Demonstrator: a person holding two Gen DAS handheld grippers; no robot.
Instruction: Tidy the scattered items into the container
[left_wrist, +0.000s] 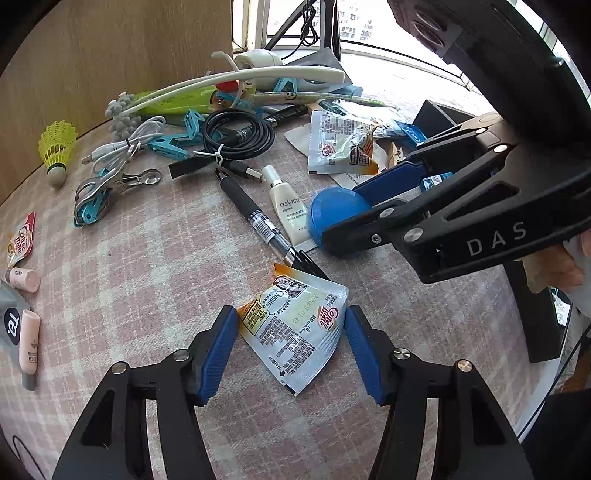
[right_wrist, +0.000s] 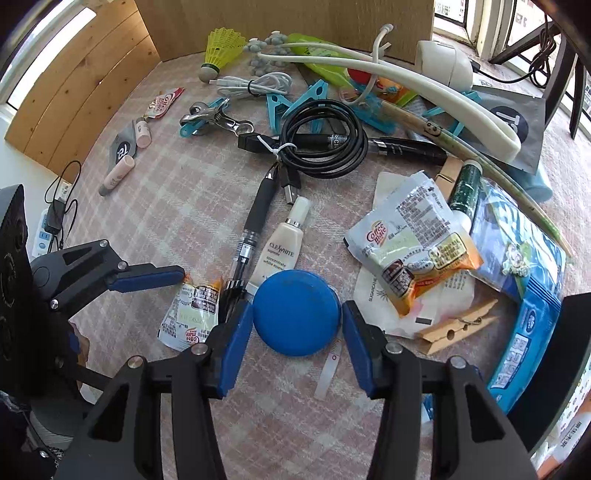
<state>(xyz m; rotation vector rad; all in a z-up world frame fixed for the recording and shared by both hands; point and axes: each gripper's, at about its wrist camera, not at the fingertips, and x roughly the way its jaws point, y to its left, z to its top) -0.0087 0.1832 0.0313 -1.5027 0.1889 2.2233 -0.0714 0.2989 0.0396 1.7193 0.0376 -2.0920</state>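
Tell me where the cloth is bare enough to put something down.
Bare cloth lies between the metal clip, the black pen and the creamer sachet, reaching toward the pink tubes. Crowded: the far edge around the black cable and the packets beside the blue tape measure.

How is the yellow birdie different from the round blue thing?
The shuttlecock is yellow with an open net skirt and a grey tip; the blue tape measure is a solid flat disc. The shuttlecock lies tipped on its side at the far edge of the cloth, near the wood panel; the tape measure lies flat between the right gripper's fingers. A white tape pokes out of the tape measure. Both rest on the checked cloth.
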